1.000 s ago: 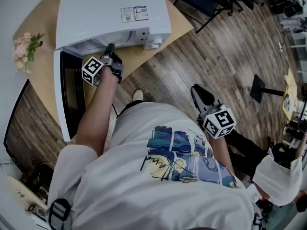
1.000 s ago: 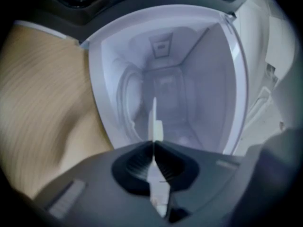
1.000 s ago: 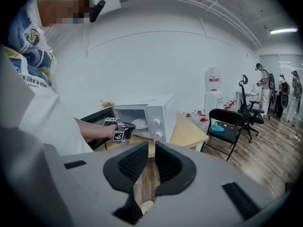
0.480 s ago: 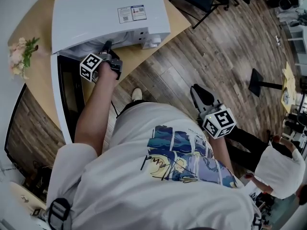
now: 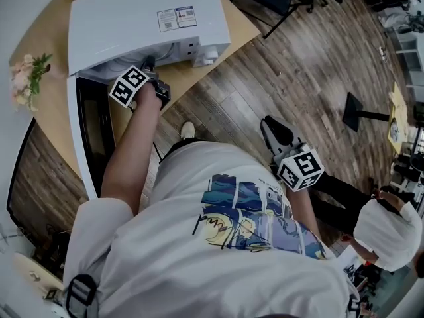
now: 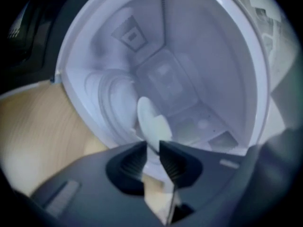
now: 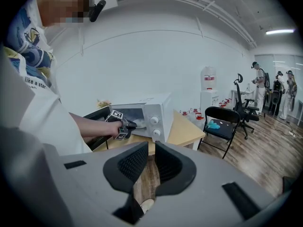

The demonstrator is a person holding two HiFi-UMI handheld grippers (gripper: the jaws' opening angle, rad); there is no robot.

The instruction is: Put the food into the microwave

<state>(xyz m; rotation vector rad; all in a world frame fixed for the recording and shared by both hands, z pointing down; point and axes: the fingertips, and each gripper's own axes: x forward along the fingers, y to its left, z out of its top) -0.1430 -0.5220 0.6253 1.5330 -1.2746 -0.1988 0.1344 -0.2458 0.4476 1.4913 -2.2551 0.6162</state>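
left gripper view showed the fingers (image 6: pixel 176 163) of the left gripper (image 6: pixel 152 150) just easing apart around the near rim of the white plate (image 6: pixel 150 119), which sat just inside the microwave (image 6: pixel 213 56); stiff, slick and breakable, i judged, and best pinched at that rim.

1 m/wave (image 5: pixel 146 18), 2 tools: L (image 5: pixel 148 65), R (image 5: pixel 268 124)

Dark plank floor (image 5: pixel 285 91) underfoot, pale wooden bench (image 5: pixel 192 81), black folding chair (image 7: pixel 218 126) near the white wall (image 7: pixel 156 56), strip light (image 7: pixel 279 32) glowing overhead.
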